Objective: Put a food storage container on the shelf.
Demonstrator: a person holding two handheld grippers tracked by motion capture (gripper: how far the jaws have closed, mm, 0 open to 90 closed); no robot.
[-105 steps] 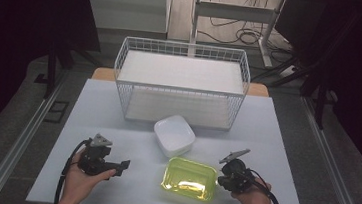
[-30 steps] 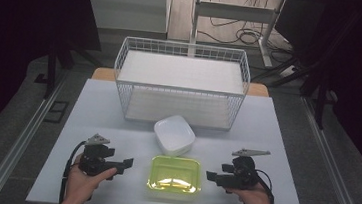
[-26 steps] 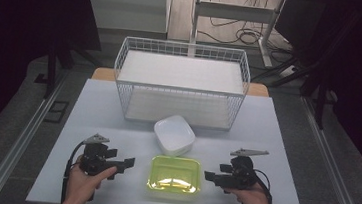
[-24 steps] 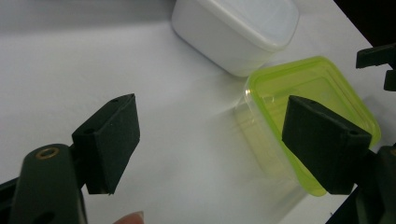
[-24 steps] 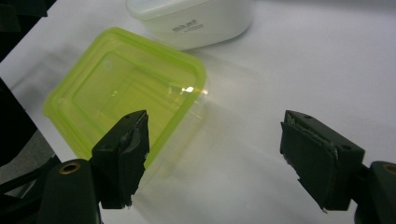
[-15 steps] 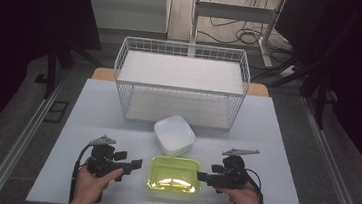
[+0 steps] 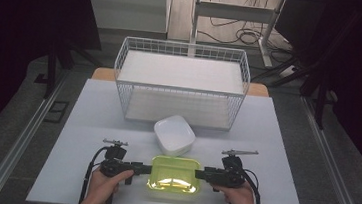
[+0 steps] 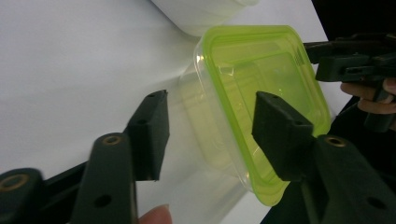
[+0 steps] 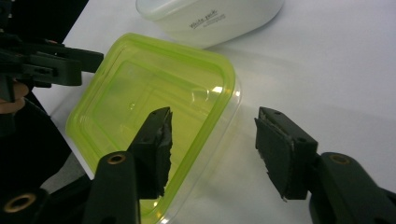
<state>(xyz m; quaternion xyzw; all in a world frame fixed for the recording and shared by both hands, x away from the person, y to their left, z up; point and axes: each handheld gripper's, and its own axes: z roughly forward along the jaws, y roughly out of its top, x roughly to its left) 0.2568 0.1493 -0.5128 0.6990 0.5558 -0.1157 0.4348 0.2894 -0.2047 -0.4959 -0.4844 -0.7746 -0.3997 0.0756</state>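
The green-lidded tub (image 7: 174, 173) lies low in the frame between both claws; left claw (image 7: 145, 169) and right claw (image 7: 200, 173) straddle its short ends, jaws apart, just been closing.

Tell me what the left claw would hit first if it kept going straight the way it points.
Most likely the green-lidded container: the left claw points at its near side, the rim between its jaws, which have just been closing. Whether the pads touch yet is unclear.

White wire basket (image 7: 181, 82) at table (image 7: 289, 157) rear; white lidded container (image 7: 174, 134) just before it.
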